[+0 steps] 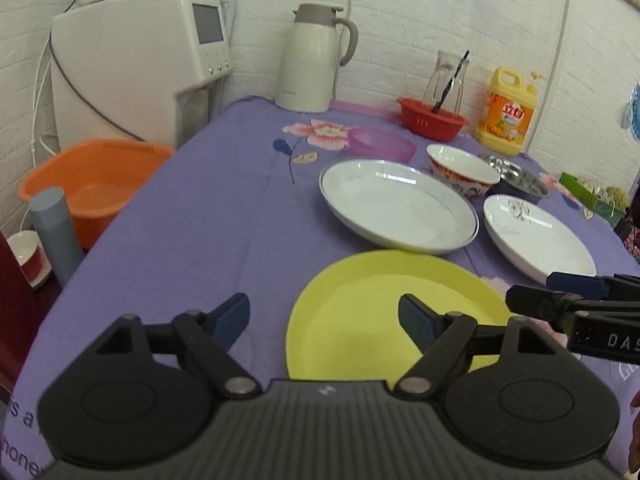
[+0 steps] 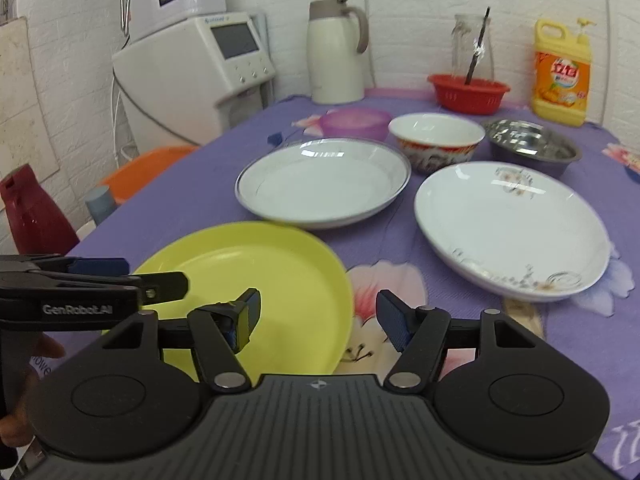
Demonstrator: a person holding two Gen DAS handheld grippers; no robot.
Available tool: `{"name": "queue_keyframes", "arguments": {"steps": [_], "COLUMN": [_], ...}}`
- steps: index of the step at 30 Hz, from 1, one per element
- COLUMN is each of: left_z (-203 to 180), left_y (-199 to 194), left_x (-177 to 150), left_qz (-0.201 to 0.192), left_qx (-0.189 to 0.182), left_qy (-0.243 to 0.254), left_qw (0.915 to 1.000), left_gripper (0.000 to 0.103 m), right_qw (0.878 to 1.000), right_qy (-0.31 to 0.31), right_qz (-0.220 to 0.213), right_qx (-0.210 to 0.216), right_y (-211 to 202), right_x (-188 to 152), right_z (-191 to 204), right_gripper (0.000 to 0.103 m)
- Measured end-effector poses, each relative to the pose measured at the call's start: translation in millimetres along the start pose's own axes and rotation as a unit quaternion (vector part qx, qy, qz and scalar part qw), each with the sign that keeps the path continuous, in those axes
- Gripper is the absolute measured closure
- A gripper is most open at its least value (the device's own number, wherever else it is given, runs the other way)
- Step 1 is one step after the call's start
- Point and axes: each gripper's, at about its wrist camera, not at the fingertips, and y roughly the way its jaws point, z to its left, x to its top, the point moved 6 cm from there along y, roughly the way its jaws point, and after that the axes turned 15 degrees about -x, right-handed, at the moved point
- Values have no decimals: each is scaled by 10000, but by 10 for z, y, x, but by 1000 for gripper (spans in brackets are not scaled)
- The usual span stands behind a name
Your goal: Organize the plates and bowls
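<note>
A yellow plate (image 1: 384, 312) (image 2: 256, 280) lies nearest on the purple cloth. Behind it is a silver-rimmed white plate (image 1: 396, 204) (image 2: 324, 180), with a flower-patterned white plate (image 1: 536, 232) (image 2: 508, 224) to its right. Further back stand a purple bowl (image 1: 380, 142) (image 2: 354, 120), a red-patterned white bowl (image 1: 460, 170) (image 2: 436, 138) and a steel bowl (image 1: 516, 172) (image 2: 532, 144). My left gripper (image 1: 324, 320) is open and empty over the yellow plate's left edge. My right gripper (image 2: 318, 318) is open and empty over the yellow plate's right edge.
At the back stand a thermos jug (image 2: 336, 52), a red basket (image 2: 468, 92) with a glass jar, and a yellow detergent bottle (image 2: 562, 76). A water dispenser (image 1: 140, 64) and an orange basin (image 1: 88, 184) are off the table's left edge.
</note>
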Motion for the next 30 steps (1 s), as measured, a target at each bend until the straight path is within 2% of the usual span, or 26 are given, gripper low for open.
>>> {"name": "queue_keyframes", "arguments": {"steps": [3,7,10,14,22,25,29,30], "left_z": [67,99,141,213,452,528,545,543], "left_y": [40,236,530,905,1016,1076,1173,1202], "left_x": [268,706,895,927,944,947,920,905], "left_qz": [-154,-380,-248,62,132,197,302,341], "left_qx": [-32,-61,-112,15,90,56,27,30], "left_qy": [-47,59,79,23,-160,-275,-289,-272], "left_qw": [9999,9992,9996,10000,9997,9994,9991,9990], "left_gripper": [17,16,15,15,15,15,15,15], "right_qw": [9998,9990,9992,9998,9972,9976,9961,9963], "right_qy": [-10,-157,-173,-112,-307,-372,-345,-376], "right_qz": [-213,-416,-354,52,634,569,576,528], "right_qx": [5,-24,-33,135,265,156,575,569], "right_y": [35,286,607,1088,1545,1541,1538,1526], "right_x": [252,581,735,788,696,693,725,718], "right_z": [-109,-142,-146,-102,27,118,263,269], "right_gripper": [0,0,0,0,0,0,0,0]}}
